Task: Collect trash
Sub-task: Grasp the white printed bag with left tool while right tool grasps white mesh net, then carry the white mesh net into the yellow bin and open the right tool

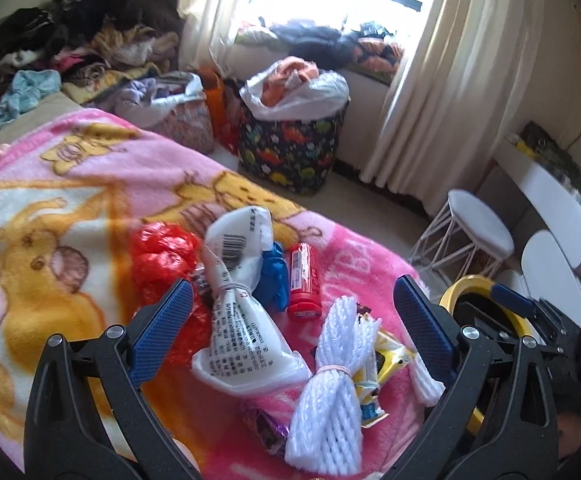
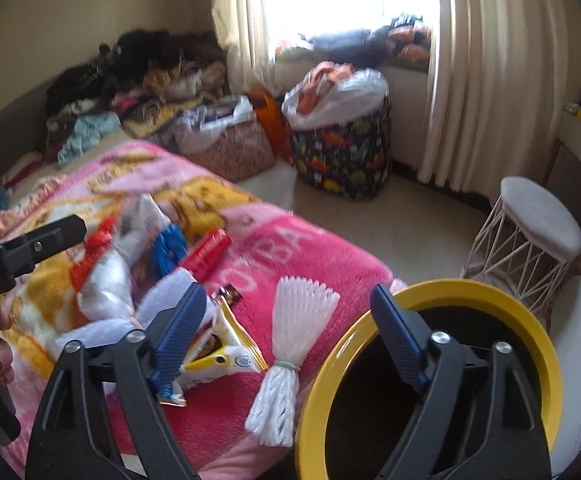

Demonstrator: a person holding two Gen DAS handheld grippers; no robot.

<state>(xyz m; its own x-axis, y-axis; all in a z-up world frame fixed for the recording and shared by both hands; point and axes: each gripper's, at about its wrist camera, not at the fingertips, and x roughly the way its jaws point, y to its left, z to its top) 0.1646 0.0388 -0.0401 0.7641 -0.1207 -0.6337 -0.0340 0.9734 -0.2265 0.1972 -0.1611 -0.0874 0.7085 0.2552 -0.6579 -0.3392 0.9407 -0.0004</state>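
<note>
Trash lies on a pink cartoon blanket [image 1: 70, 184]: a white printed bag [image 1: 234, 264], a red plastic bag [image 1: 162, 252], a blue wad [image 1: 274, 276], a red tube [image 1: 304, 280], a white foam net [image 1: 330, 360], a yellow snack wrapper [image 1: 386, 356] and a purple wrapper [image 1: 262, 424]. My left gripper [image 1: 293, 284] hangs open above this pile, touching nothing. My right gripper [image 2: 288, 289] is open over the foam net [image 2: 290, 320] and yellow wrapper [image 2: 226, 356]. A black bin with a yellow rim [image 2: 430, 288] stands by the bed's corner, under the right finger.
A white wire stool [image 2: 538, 232] and a white desk [image 1: 546, 184] stand to the right. A dinosaur-print basket [image 2: 346, 152] stuffed with bags sits by the curtain [image 2: 474, 80]. Clothes [image 1: 70, 40] are piled at the bed's far end. A hand [image 2: 0, 360] holds the left gripper's handle.
</note>
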